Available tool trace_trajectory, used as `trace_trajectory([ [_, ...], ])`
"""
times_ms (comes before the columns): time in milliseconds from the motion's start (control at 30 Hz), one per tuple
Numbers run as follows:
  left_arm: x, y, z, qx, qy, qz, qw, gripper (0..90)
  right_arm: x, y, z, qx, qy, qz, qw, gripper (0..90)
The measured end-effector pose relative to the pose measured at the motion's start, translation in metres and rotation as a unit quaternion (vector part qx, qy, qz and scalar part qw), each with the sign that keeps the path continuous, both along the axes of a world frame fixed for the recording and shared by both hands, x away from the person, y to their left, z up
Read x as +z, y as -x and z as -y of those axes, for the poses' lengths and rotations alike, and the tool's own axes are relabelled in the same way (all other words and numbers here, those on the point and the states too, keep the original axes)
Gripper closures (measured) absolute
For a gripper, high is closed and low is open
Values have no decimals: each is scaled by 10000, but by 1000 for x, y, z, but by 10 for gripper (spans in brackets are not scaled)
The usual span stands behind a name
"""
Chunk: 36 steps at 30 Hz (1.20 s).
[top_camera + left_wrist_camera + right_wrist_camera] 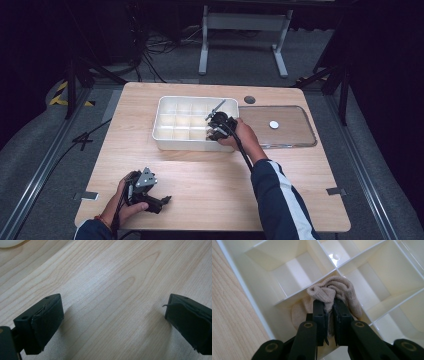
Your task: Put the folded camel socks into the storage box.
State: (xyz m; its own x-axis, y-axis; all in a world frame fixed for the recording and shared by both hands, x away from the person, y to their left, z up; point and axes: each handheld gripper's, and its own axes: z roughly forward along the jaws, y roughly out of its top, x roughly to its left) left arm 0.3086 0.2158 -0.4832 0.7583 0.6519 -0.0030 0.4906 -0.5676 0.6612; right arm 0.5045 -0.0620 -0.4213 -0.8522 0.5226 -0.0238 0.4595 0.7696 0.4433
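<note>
A person's right gripper reaches into a white divided tray at the middle of a light wooden bench, its fingers pinched narrow on a bunched beige knit sock. The sock sits over a divider inside the tray, in the row of compartments along the tray's near wall, toward its right end; part of the fabric hangs down into the cell below the fingers. A clear flat lid with a small white disc lies on the bench just to the right of the tray. Well in front of the tray and to its left, the left gripper rests low over bare wood, its fingers spread wide and holding nothing.
</note>
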Motion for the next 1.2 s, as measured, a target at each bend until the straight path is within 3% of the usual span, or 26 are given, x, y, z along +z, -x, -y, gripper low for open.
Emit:
trace_trajectory([
  [200,-1,0,1,19,44,-29,10000,17,1,2,-4,-17,161,42,9999,820],
  [733,-1,0,1,19,46,-31,10000,17,4,9,10,-217,-413,102,9989,793],
  [1100,-1,0,1,20,46,-32,10000,17,22,23,26,-325,-873,491,9944,745],
  [1200,0,0,1,19,46,-36,10000,17,27,27,29,-305,-845,638,9939,755],
])
